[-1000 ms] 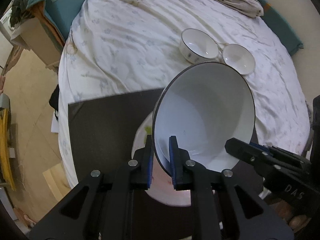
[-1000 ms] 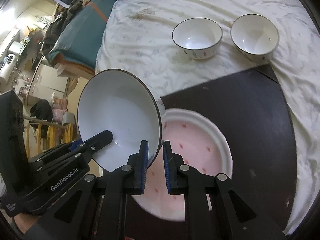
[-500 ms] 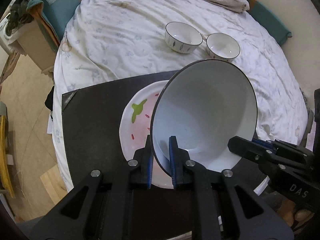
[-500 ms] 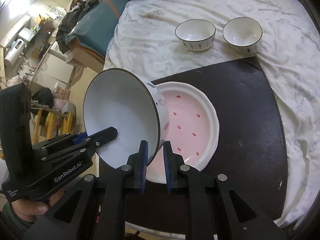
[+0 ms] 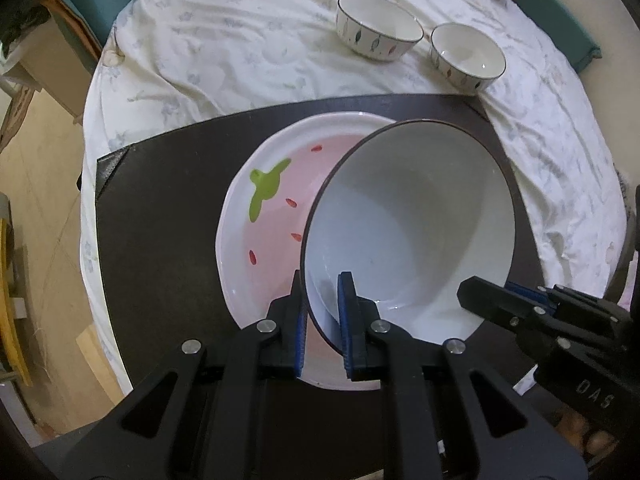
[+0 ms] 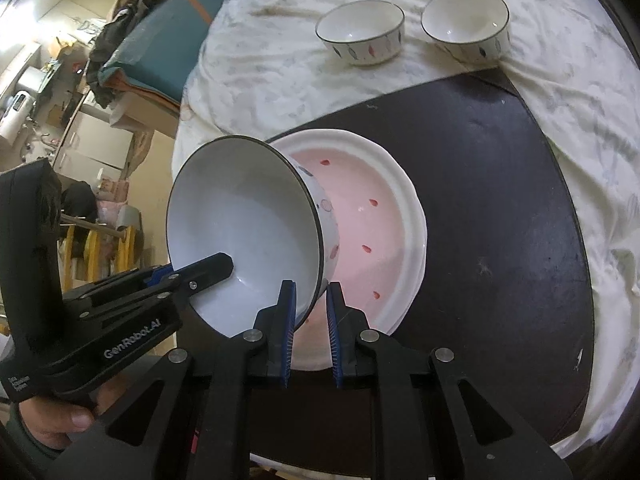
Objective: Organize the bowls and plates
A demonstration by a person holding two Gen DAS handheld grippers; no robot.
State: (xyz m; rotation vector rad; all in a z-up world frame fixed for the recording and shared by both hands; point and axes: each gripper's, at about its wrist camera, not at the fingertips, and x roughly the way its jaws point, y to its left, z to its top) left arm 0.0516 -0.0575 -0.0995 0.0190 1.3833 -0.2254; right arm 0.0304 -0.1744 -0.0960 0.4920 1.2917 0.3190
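Observation:
A large white bowl (image 5: 408, 232) with a dark rim hangs tilted over a pink strawberry-pattern plate (image 5: 272, 216) that lies on a dark mat (image 5: 160, 208). My left gripper (image 5: 321, 286) is shut on the bowl's near rim, one pad inside and one outside. My right gripper (image 6: 310, 294) is shut on the rim of the same bowl (image 6: 244, 232), above the plate (image 6: 372, 220). Each view shows the other gripper pinching the rim: the right gripper (image 5: 480, 300) and the left gripper (image 6: 212, 266). Whether the bowl's base touches the plate is hidden.
Two small patterned bowls (image 5: 378, 26) (image 5: 466, 54) stand side by side on the white bedsheet (image 5: 240, 52) beyond the mat (image 6: 500, 184). A teal cushion and clutter (image 6: 160, 52) lie past the bed's left edge. A hand (image 6: 60, 420) holds the left gripper.
Both grippers have carried the large bowl down and in over the pink plate. The plate and mat now look closer, and more of the plate shows.

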